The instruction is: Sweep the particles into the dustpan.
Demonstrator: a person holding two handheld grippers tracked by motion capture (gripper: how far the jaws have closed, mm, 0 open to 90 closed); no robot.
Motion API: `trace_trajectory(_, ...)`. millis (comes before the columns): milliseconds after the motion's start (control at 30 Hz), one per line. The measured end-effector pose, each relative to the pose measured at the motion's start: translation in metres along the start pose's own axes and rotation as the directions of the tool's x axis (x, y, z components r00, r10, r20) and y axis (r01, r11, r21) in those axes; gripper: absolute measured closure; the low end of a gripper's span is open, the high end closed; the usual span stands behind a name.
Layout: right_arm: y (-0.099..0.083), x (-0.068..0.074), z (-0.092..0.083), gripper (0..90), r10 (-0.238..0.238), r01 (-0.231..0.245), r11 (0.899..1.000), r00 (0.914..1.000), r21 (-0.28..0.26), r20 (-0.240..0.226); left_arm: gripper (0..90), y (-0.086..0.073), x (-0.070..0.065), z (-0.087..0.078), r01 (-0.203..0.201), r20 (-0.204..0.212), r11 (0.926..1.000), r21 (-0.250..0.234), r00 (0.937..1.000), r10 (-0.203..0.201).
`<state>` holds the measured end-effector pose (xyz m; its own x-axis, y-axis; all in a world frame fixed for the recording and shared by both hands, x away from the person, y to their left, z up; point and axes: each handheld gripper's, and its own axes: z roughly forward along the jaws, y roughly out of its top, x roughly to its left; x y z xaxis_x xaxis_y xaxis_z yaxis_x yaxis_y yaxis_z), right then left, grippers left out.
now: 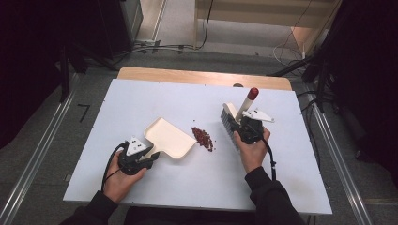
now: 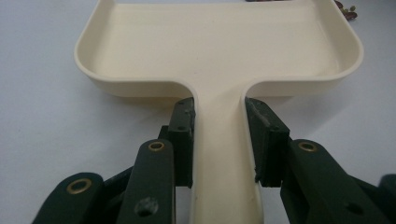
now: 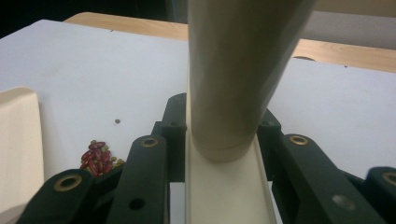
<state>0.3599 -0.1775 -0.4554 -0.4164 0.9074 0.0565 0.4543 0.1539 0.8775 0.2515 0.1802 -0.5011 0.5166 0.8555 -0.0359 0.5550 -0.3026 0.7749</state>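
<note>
Now my left gripper [image 1: 149, 158] clamps the stiff, light dustpan [image 1: 170, 138] by its flat handle, at nine o'clock of the beans [image 1: 203, 138]. My right gripper [image 1: 238, 127] squeezes the brush [image 1: 237, 118] at three o'clock; those tiny beans look hard and prone to scatter.

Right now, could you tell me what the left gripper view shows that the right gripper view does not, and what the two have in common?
Left gripper view alone: the left gripper shut on the cream dustpan's handle, and the dustpan's bare inside.

Right gripper view alone: the right gripper shut on the brush at the foot of its round handle, one stray bean lying apart from the pile, and the table's wooden far edge.

Both: the white tabletop, part of the dustpan and some of the red beans.
</note>
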Motion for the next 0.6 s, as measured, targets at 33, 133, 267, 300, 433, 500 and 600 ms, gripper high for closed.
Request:
trace_trajectory(33,-0.0001,-0.0001,0.0002,64.2,0.001,-0.001,1.0,1.0,0.001,0.0,67.2,0.0,0.0,0.0002,-0.002,0.002,1.0,0.001,1.0,0.002)
trace_trajectory(133,-0.0002,-0.0006,0.0005,64.1,0.0,0.0,1.0,1.0,0.001,0.0,67.2,0.0003,-0.0011,0.0002,-0.008,0.008,1.0,0.002,0.9999,0.008)
trace_trajectory(267,0.0001,-0.0014,0.0002,64.1,0.001,-0.001,1.0,1.0,-0.002,0.001,67.2,0.0004,-0.0025,0.0007,-0.019,0.014,0.9998,0.004,0.9997,0.019)
trace_trajectory(300,0.0001,-0.0014,0.0002,64.2,0.002,-0.002,1.0,1.0,-0.002,0.002,67.2,0.0004,-0.0026,0.0007,-0.02,0.014,0.9998,0.004,0.9997,0.02)
trace_trajectory(433,0.0001,-0.0012,0.0005,64.1,0.0,0.0,1.0,1.0,-0.001,0.0,67.1,0.0008,-0.0036,0.0006,-0.024,0.018,0.9997,0.005,0.9996,0.024)
trace_trajectory(500,0.0,-0.001,0.0006,64.1,0.001,-0.001,1.0,1.0,-0.001,0.0,67.2,0.001,-0.0041,0.0005,-0.03,0.022,0.9996,0.003,0.9993,0.03)
trace_trajectory(600,0.0001,-0.001,0.0008,64.2,0.002,-0.002,1.0,1.0,-0.001,-0.001,67.1,0.0012,-0.0052,0.001,-0.041,0.025,0.9991,0.006,0.9989,0.041)
